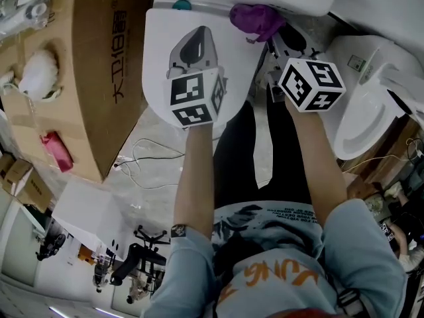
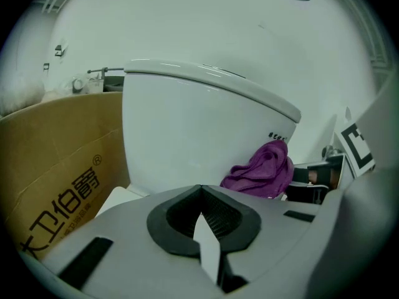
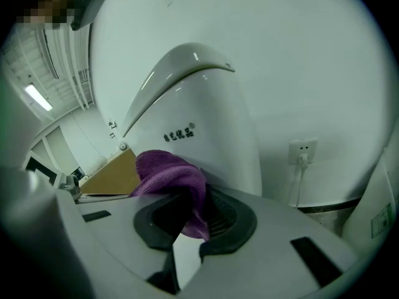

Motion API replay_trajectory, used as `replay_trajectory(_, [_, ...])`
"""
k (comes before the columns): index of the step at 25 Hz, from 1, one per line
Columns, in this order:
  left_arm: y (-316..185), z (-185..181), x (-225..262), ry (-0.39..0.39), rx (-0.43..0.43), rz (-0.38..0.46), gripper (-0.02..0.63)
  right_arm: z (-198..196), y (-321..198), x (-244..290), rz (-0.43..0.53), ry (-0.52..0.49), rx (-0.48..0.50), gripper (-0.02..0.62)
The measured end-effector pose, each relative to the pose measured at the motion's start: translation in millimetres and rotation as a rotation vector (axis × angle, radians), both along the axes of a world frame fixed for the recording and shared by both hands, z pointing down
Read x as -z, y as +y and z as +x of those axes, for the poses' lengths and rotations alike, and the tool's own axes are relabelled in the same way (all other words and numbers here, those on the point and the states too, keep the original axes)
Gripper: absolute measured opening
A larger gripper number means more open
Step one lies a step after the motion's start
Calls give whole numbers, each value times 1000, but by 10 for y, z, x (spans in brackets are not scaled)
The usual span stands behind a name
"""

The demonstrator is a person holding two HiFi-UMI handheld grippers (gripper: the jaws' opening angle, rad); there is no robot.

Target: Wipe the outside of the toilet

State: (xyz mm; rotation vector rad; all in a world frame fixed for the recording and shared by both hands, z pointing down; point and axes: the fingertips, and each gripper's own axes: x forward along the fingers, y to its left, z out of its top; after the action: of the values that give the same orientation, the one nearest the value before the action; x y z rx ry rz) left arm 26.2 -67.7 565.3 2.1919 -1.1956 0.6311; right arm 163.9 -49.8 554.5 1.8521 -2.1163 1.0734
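Toilet [image 1: 156, 58] sits lid down in front of the person, tank at the far edge in head view. Purple cloth [image 1: 255, 18] is bunched at the lid's far right corner, touching the tank's lower front w/ the small print just above it. R gripper [image 1: 276, 43] has the cloth: in right gripper view its jaws are clamped on a fold of the cloth [image 3: 171, 173], the rest heaped up ahead of the jaws against the tank [image 3: 206, 104]. L gripper [image 1: 197, 42] is above the lid's middle, apart from the cloth; in left gripper view its jaws [image 2: 201, 195] are closed tip to tip w/ nothing between.

Cardboard box [image 1: 93, 78] stands just beside the toilet's left side. Second toilet [image 1: 364, 98], seat showing, is off to the right. Thin cables [image 1: 149, 158] lie on the floor near the box's near corner. Wall socket [image 3: 303, 149] w/ a plug in it shows right of the tank.
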Motion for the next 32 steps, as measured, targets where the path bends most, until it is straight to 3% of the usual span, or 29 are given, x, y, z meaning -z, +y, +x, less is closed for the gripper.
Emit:
replay_trajectory(9, [146,279,-5,16,-57,-9,25,403,240,-96,-26,50,-66,61])
replay_trajectory(13, [187,227,-34,23,-44,-13,25,361,312,-175,-43,74,-41,61])
replay_trajectory(21, [186,-290,-119,13,72,-26,25,-588,251,-187,-26,12,165,61])
replay_trajectory(27, [134,-893,-186,-13,176,-34,25,-1334,-45,-196,7,-42,285,61])
replay_trajectory(32, [10,-1283,-283,-11,257,-44,25,-1793,-430,-234,47,-27,372,61])
